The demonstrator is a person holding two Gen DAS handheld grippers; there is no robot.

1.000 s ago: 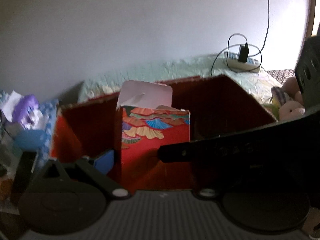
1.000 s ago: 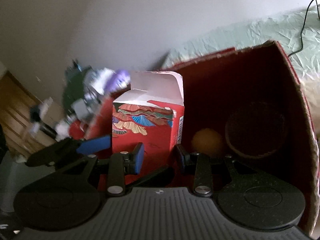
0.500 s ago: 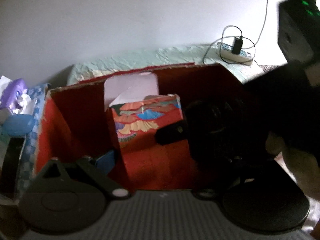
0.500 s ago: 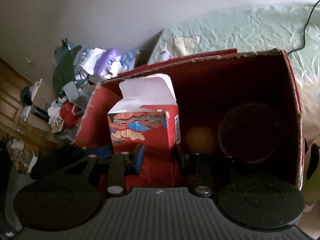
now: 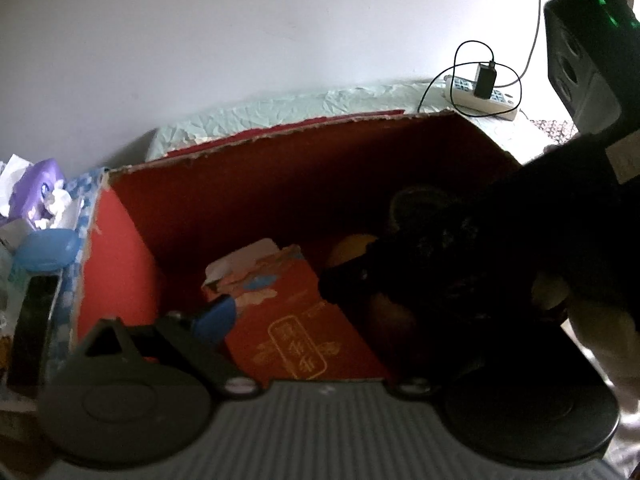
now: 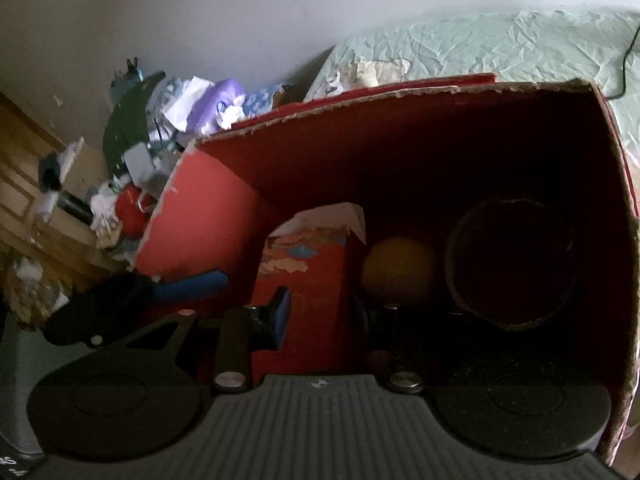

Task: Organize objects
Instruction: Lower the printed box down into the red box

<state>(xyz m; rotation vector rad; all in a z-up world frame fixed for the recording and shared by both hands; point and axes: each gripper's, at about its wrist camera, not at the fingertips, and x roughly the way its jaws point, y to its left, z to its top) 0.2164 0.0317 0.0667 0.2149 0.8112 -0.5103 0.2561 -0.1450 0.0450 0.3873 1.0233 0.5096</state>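
I am reaching into one large red cardboard box with a torn rim point(image 6: 400, 92) with both grippers at once. My right gripper point(image 6: 320, 308) is clamping one small red carton with a fan pattern and an open white flap point(image 6: 316, 264): the blue-padded finger is pressing its left face and the dark finger its right. The carton is sitting low inside the box, towards the left wall. In the left wrist view the same carton point(image 5: 296, 328) is showing gold characters inside a gold frame on its upper face; I am not able to read them.

My left gripper point(image 5: 272, 300) is standing spread wide around the carton, one blue-tipped finger point(image 5: 216, 316) just beside its left edge and the other dark finger on its right, neither clearly pressing.

Beside the carton I am counting one round orange ball point(image 6: 400, 268) and, to its right, one dark round bowl point(image 6: 512, 264) lying on its side.

Outside the box, one white power strip with a black plug point(image 5: 480, 92) is lying on a pale green crinkled cover point(image 6: 500, 48), and one purple tissue pack point(image 5: 38, 192) is sitting in a heap of clutter on the left.
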